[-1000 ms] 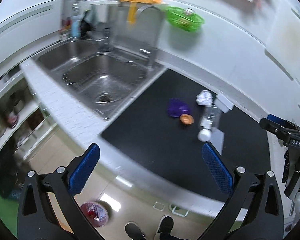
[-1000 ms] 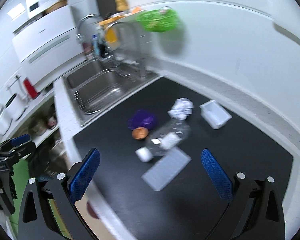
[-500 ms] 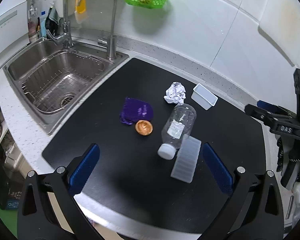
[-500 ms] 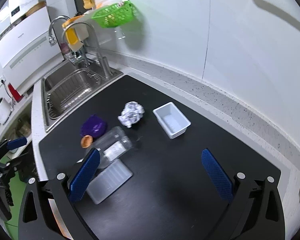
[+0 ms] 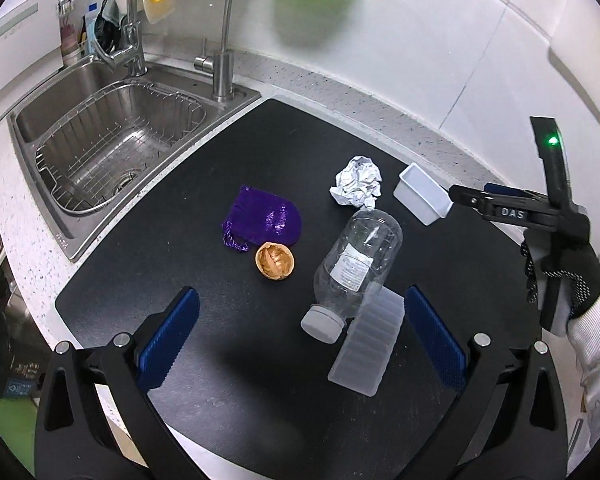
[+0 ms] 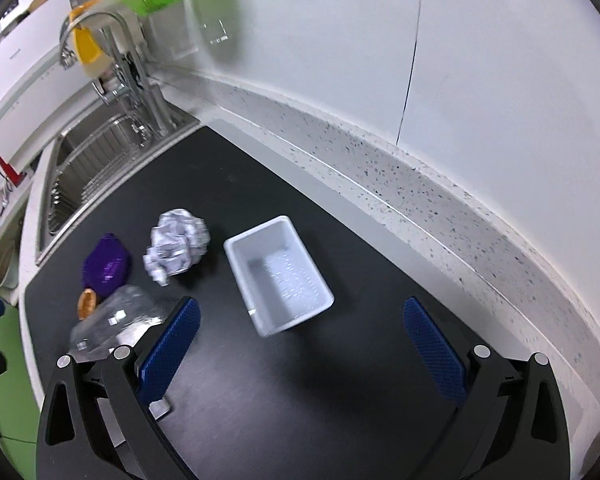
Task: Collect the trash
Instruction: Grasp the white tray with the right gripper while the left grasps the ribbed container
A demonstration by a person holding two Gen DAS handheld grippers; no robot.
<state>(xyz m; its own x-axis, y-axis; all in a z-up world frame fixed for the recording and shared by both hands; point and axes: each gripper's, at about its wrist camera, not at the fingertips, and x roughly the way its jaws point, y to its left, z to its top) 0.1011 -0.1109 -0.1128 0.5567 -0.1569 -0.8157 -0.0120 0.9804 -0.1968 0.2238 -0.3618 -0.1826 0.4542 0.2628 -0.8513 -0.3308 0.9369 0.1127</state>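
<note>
Bare black mat (image 5: 228,352) lies open near the front edge. Further in, a clear plastic bottle (image 5: 356,264) touches a ribbed translucent lid (image 5: 370,346); crumpled white paper (image 5: 358,186) and an open white rectangular bin (image 6: 278,276) crowd the back.

Black claw (image 5: 300,344), blue pads (silver screws), knit glove (image 5: 568,280).

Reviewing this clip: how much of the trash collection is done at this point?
Nothing looks collected yet. The white bin is empty. Both the left gripper and right gripper are open and hold nothing. Left on the black mat: the crumpled paper, plastic bottle, walnut shell and purple pouch. A ribbed lid lies beside the bottle.
</note>
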